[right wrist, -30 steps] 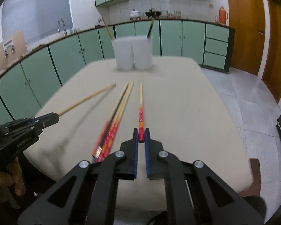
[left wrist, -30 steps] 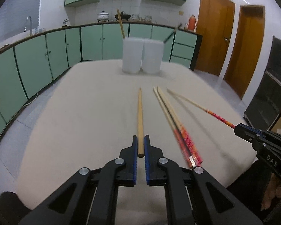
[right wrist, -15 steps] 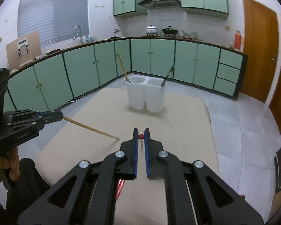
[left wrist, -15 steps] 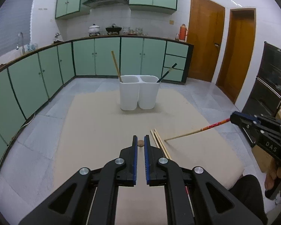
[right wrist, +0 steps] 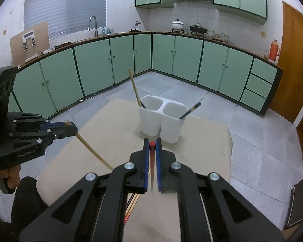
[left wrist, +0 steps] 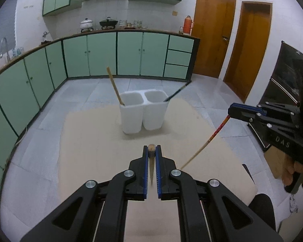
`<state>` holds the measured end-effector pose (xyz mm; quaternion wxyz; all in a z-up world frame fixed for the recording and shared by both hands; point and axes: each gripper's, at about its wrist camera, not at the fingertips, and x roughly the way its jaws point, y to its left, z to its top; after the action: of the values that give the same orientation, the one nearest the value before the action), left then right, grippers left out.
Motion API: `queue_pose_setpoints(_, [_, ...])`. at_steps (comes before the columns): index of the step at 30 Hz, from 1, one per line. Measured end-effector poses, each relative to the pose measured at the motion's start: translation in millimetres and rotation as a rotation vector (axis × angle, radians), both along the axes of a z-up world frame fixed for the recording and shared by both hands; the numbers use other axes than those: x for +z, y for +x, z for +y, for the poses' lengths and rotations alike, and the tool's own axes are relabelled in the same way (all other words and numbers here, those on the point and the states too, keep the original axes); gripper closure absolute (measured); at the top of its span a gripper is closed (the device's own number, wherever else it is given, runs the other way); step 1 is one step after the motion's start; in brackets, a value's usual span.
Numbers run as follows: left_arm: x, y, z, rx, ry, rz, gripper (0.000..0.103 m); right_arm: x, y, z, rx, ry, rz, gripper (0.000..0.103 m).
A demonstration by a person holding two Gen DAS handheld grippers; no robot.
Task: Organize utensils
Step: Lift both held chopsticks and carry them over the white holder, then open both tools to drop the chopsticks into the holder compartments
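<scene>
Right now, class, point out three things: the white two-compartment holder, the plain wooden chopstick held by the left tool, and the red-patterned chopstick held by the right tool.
white two-compartment holder (left wrist: 131, 119): left wrist view, front wall.
plain wooden chopstick (right wrist: 93, 152): right wrist view, mid-shaft.
red-patterned chopstick (left wrist: 217, 130): left wrist view, patterned upper shaft.

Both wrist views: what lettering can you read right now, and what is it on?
"DAS": side of the right hand-held gripper, left wrist view.
"GenRobot.AI", blurred, uncertain: side of the left hand-held gripper, right wrist view.
Marks on the wall tiles: too small to read.
</scene>
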<state>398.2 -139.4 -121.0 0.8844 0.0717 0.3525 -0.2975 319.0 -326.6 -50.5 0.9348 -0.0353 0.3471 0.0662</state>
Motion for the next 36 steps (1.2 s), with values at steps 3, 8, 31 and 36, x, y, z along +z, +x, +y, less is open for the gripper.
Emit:
queue_pose_setpoints(3, [12, 15, -5, -0.010, -0.003, 0.004, 0.096, 12, 14, -5, 0.002, 0.006, 0.023, 0.098])
queue_pose_setpoints(8, [36, 33, -13, -0.024, 0.004, -0.023, 0.096, 37, 28, -7, 0.016, 0.007, 0.029, 0.098])
queue_pose_setpoints(31, [115, 164, -66, 0.095, -0.120, -0.267, 0.096, 97, 181, -40, -0.080, 0.014, -0.058, 0.098])
queue_pose_setpoints(36, [61, 188, -72, 0.108, -0.097, -0.216, 0.096, 45, 205, -57, -0.112, 0.052, 0.015, 0.098])
